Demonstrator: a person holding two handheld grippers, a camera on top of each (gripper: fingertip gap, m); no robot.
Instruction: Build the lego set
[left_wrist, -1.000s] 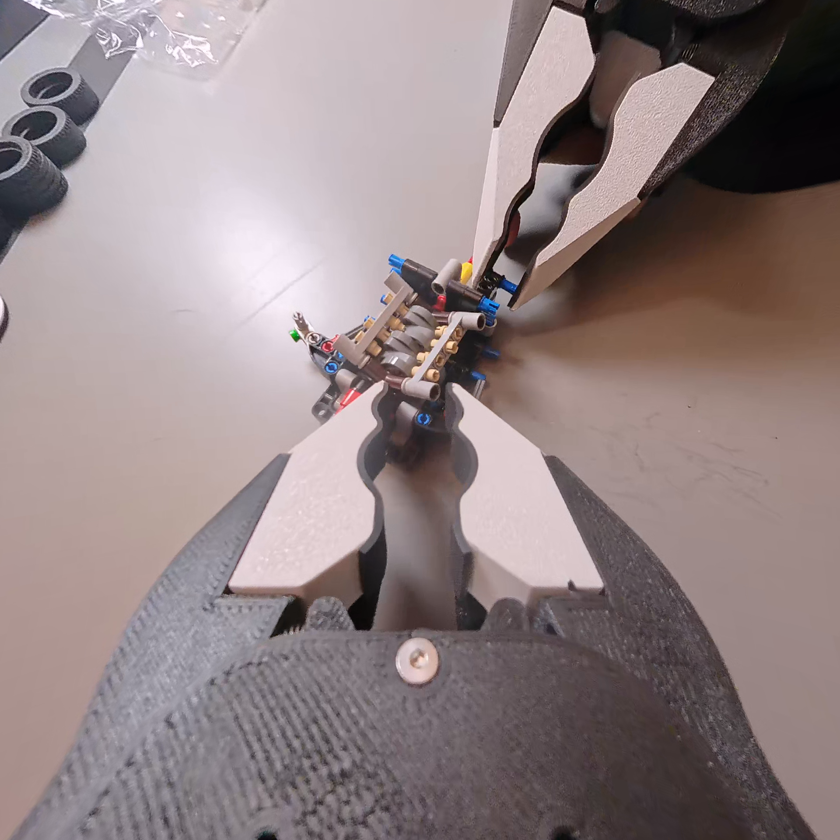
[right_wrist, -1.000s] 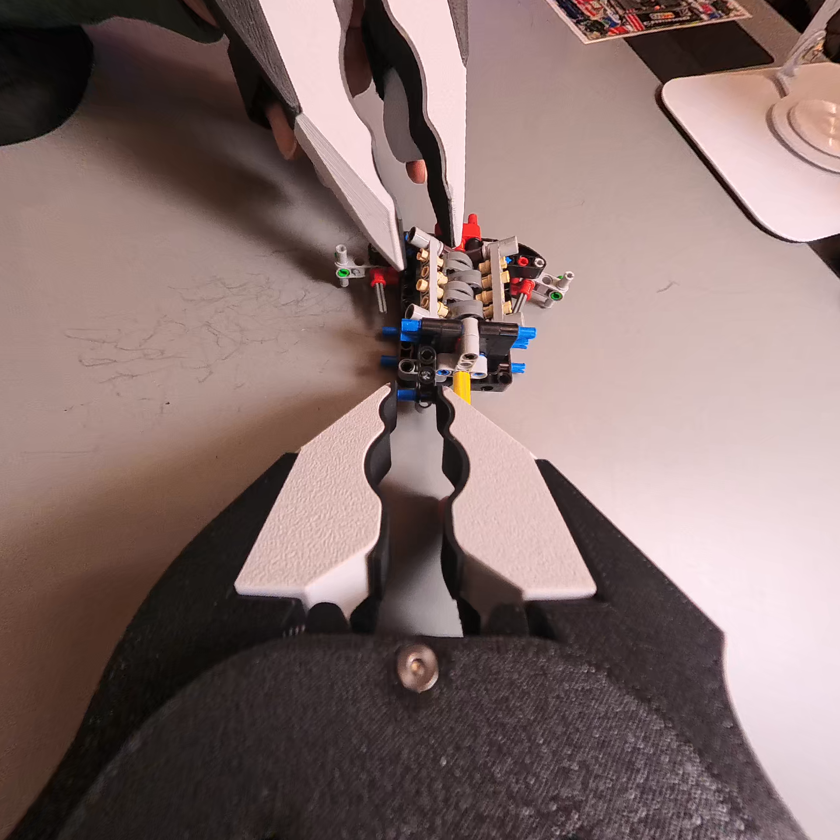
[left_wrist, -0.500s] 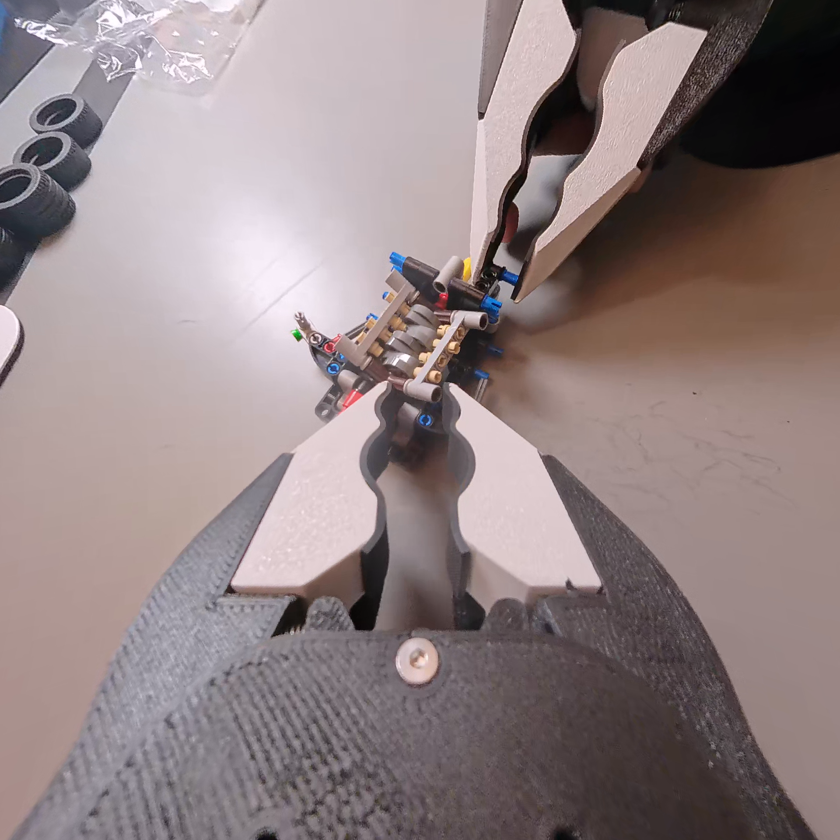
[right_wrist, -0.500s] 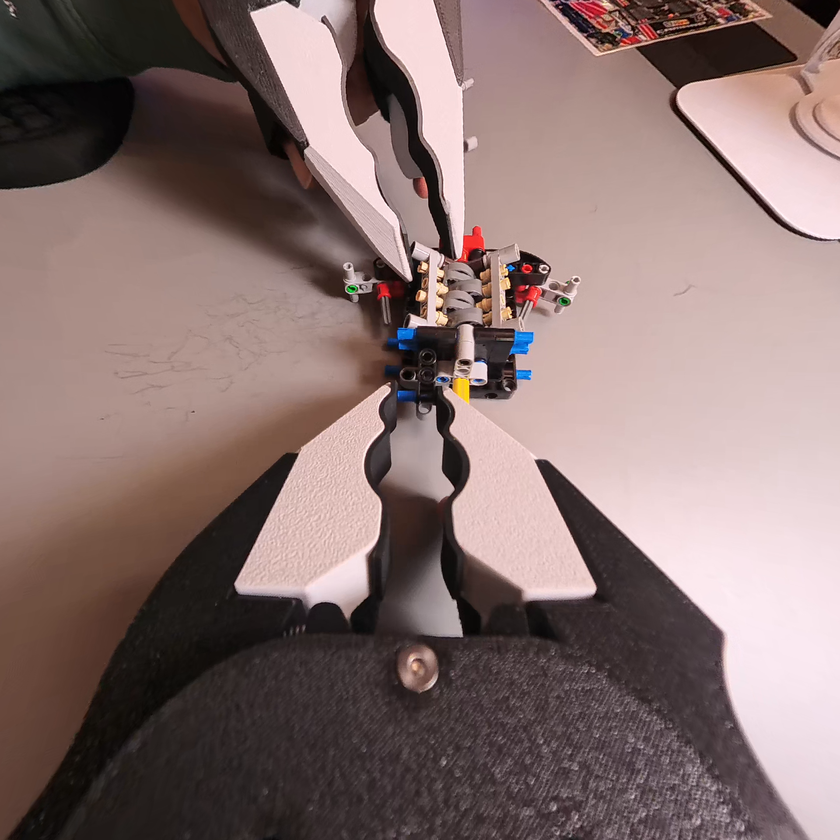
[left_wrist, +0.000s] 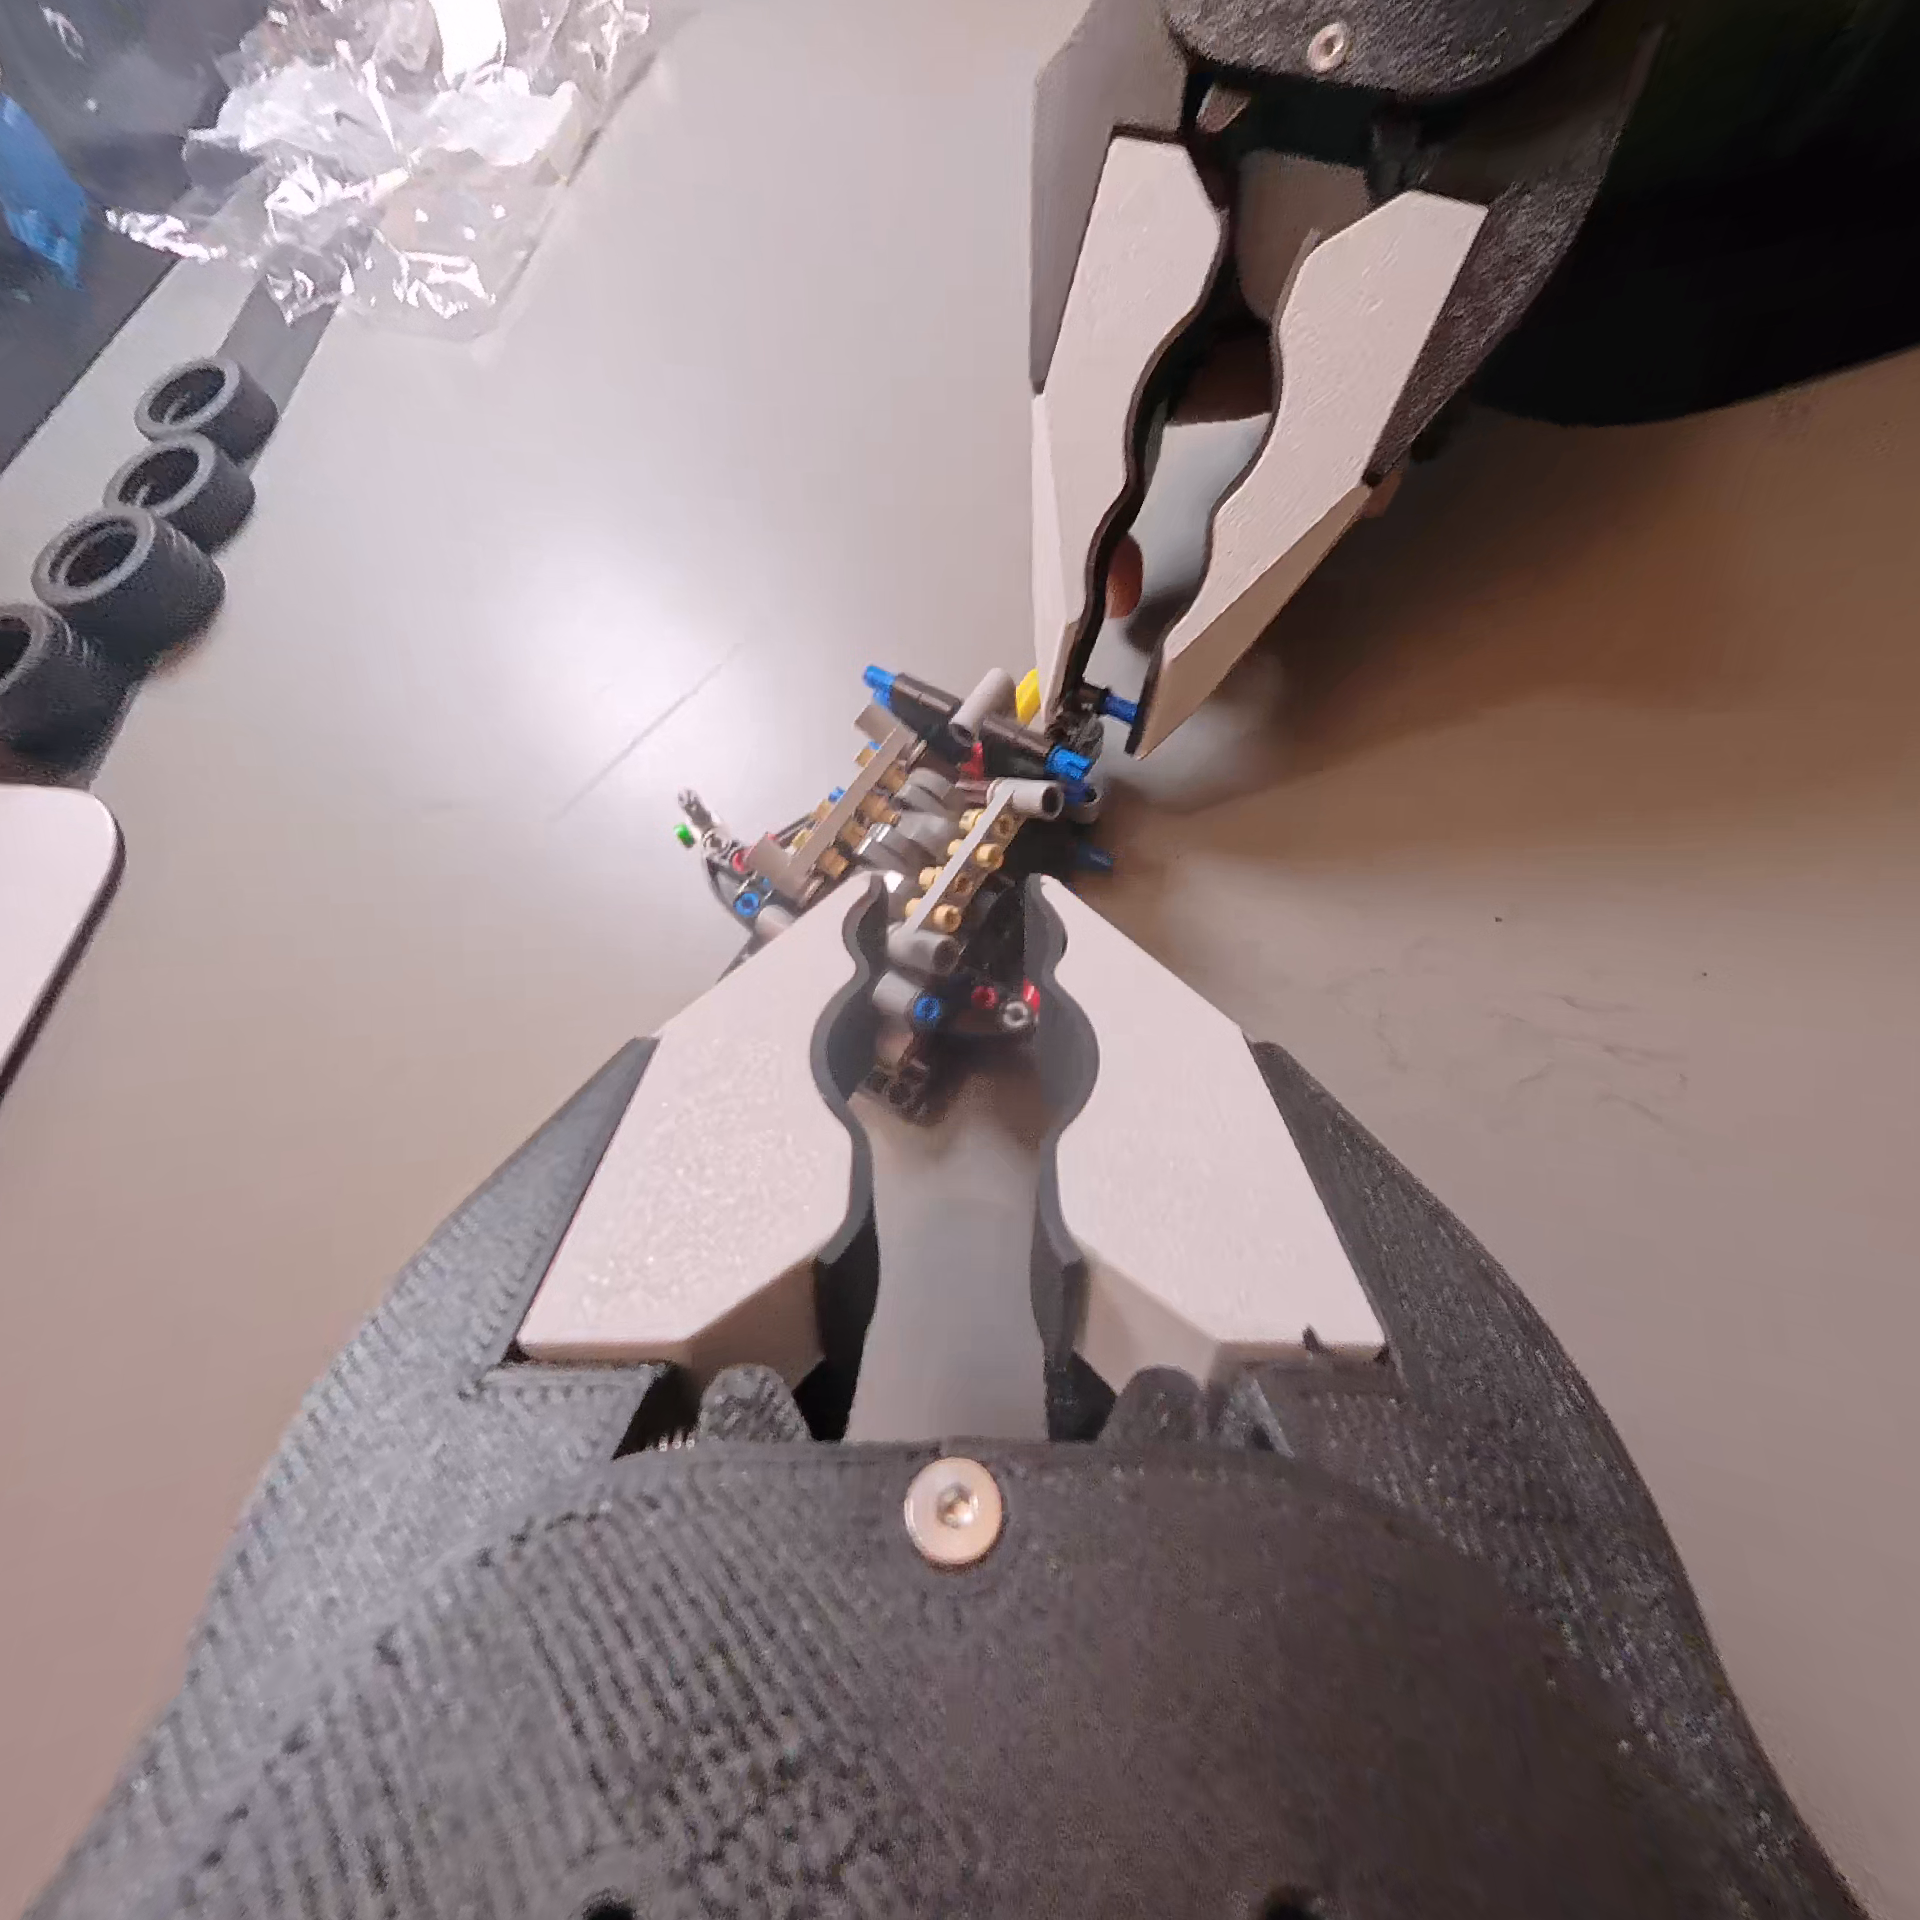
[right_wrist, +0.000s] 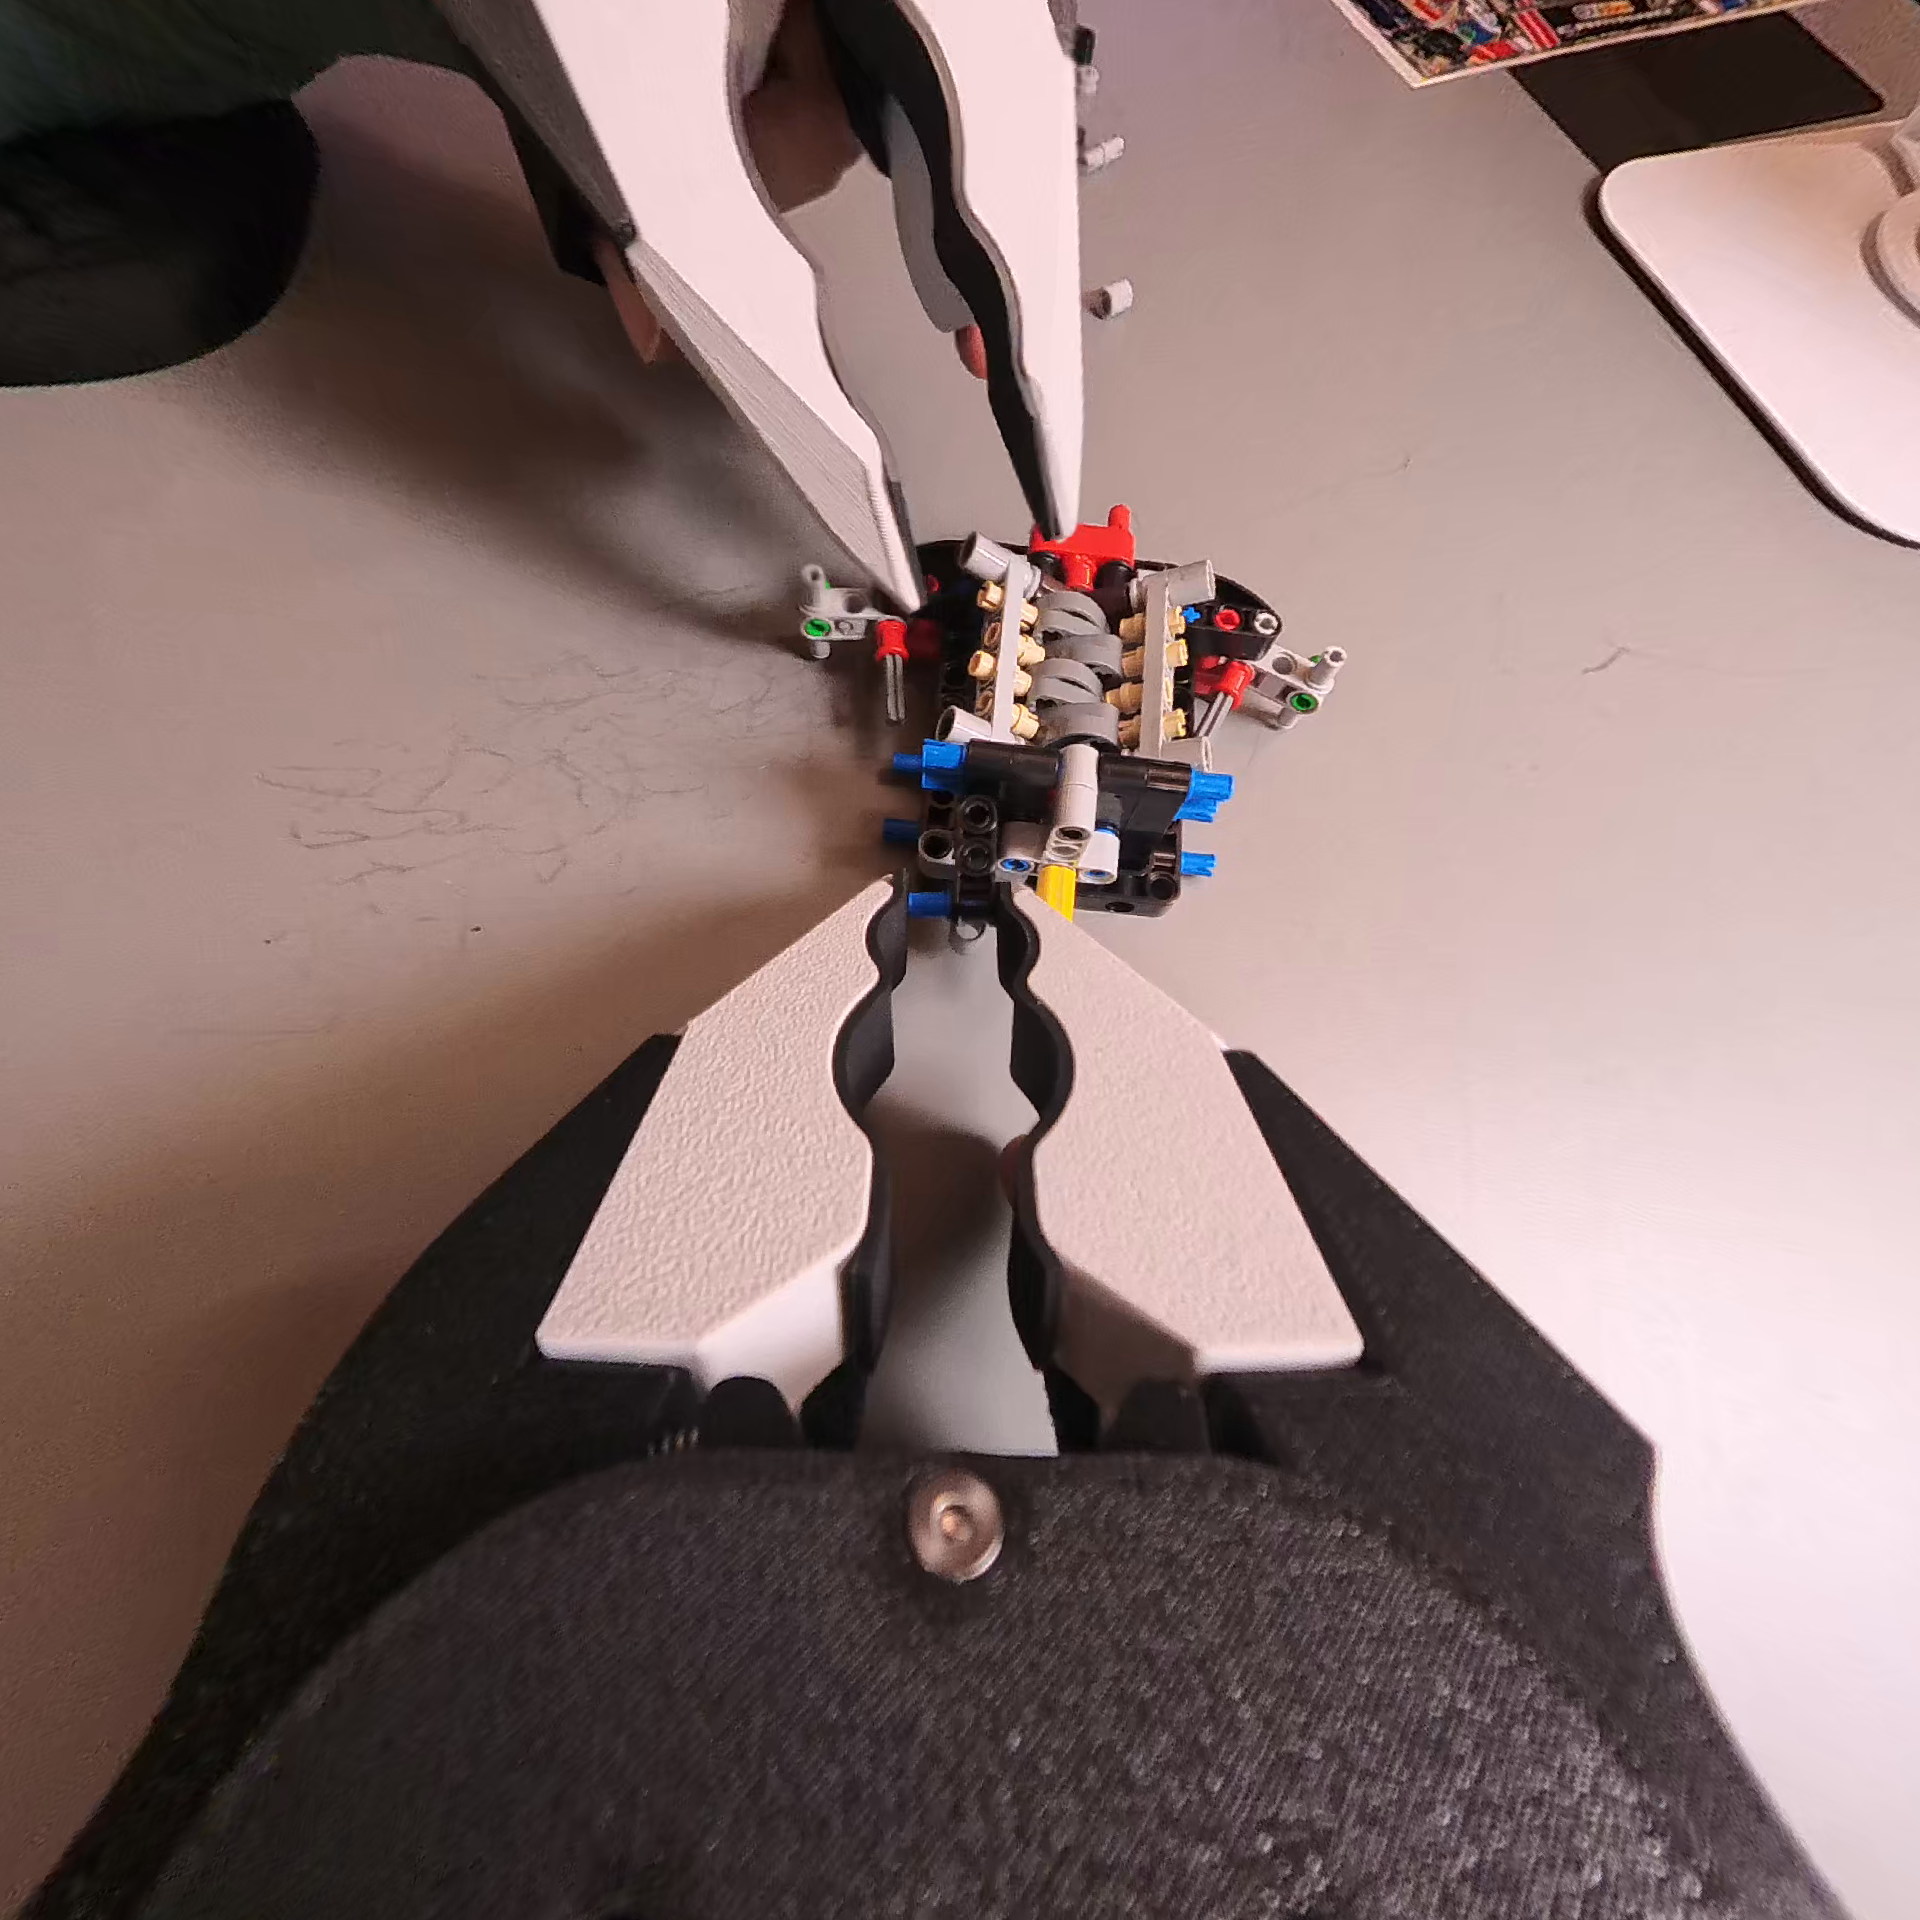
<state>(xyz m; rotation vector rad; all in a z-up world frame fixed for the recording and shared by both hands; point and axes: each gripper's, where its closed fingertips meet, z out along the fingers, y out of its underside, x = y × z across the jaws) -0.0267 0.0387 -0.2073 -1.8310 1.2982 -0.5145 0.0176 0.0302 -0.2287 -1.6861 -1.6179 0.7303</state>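
The left tool is clenched around the near end of the lego model, its two fingers pressed against the model's sides. The right tool is closed to a narrow gap at the model's other end, its tips at a blue pin and small black part; whether it truly pinches them I cannot tell. The model sits on the grey tabletop between the two tools. Farther out, black tyres stand in a row near crumpled clear plastic, and a white stand base lies well apart.
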